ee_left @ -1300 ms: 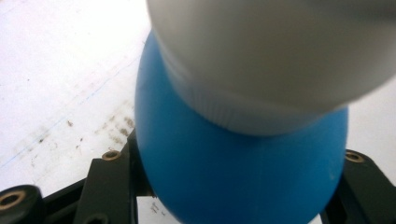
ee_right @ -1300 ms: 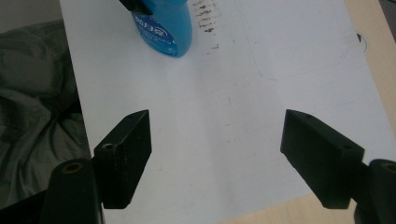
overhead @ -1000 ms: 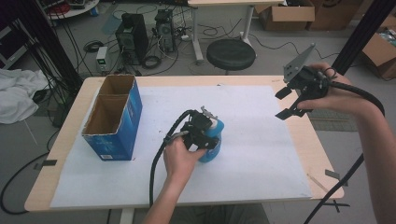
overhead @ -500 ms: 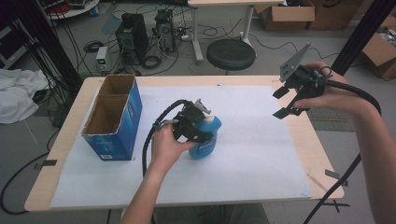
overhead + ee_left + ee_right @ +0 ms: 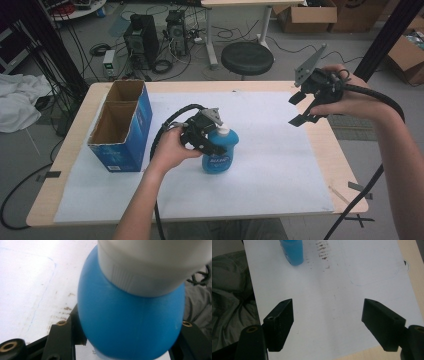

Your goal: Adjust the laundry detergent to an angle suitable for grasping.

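Step in hand: carrying blue bottle, centre of frame, low over white sheet on surface.
Your left gripper fingers clamp bottle body below white cap.
Right gripper fingers wide, empty, upper right.
Next, likely: take bottle left to blue box; lift clear of rim, keep upright.

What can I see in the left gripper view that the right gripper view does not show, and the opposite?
The left gripper view shows the blue bottle close up, its white cap and the left gripper clamped on its body. The right gripper view shows the right gripper, open with nothing between its jaws, and the wooden table edge. Both show the bottle and the white sheet.
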The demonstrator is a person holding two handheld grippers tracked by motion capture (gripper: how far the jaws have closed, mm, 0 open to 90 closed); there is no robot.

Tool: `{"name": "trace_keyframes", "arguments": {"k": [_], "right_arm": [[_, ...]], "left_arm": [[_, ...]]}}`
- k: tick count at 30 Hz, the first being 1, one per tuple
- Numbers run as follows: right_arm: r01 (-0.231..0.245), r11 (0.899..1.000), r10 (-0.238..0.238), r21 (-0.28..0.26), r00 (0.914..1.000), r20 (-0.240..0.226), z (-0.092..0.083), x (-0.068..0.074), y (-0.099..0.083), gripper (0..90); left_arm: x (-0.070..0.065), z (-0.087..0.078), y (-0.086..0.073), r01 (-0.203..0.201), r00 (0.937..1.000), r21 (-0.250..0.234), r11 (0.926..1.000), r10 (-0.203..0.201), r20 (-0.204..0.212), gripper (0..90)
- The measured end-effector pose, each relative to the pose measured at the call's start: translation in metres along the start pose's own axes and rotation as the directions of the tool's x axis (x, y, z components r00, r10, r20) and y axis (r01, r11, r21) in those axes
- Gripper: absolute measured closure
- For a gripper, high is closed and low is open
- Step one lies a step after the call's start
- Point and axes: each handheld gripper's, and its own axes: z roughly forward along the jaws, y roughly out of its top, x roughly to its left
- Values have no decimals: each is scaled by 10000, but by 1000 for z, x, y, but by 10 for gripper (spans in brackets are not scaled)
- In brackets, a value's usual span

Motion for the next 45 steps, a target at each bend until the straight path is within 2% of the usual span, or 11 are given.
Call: {"name": "trace_keyframes", "arguments": {"k": [9,13,17,22,28,36,39,40,42,44,45], "right_arm": [[34,10000,-34,78,10000,2,0,2,0,262],[-6,10000,6,62,10000,5,0,1,-1,262],[-1,10000,1,83,10000,4,0,1,-1,262],[17,10000,-17,86,10000,-16,1,1,0,262],[59,9999,-58,94,10000,-77,1,3,3,262],[129,9999,-129,29,9999,-86,0,5,5,261],[146,9999,-146,22,9999,-89,-1,5,6,260],[146,9999,-146,22,9999,-89,-1,5,6,260],[160,9999,-159,35,9998,-90,-1,5,6,259],[167,9999,-167,12,9998,-88,-1,4,6,259],[167,9999,-167,12,9998,-88,-1,4,6,259]], "left_arm": [[6,10,-5,-582,9968,150,9982,573,550,448],[6,10,-7,-722,9955,215,9972,707,624,447],[6,9,-8,-776,9951,260,9966,758,638,441],[7,5,-13,-548,9973,697,9961,512,528,433],[3,5,-10,-669,9975,1187,9907,639,296,407],[-2,-7,-10,-375,9985,1521,9877,429,-326,262],[-3,-19,-13,11,9972,1680,9858,114,-737,218],[-3,-19,-13,11,9972,1680,9858,114,-737,204],[-2,-28,-16,263,9955,1822,9829,-92,-939,183],[1,-37,-18,638,9926,2134,9749,-400,-1142,173],[1,-41,-20,771,9909,2379,9682,-480,-1260,173]]}}
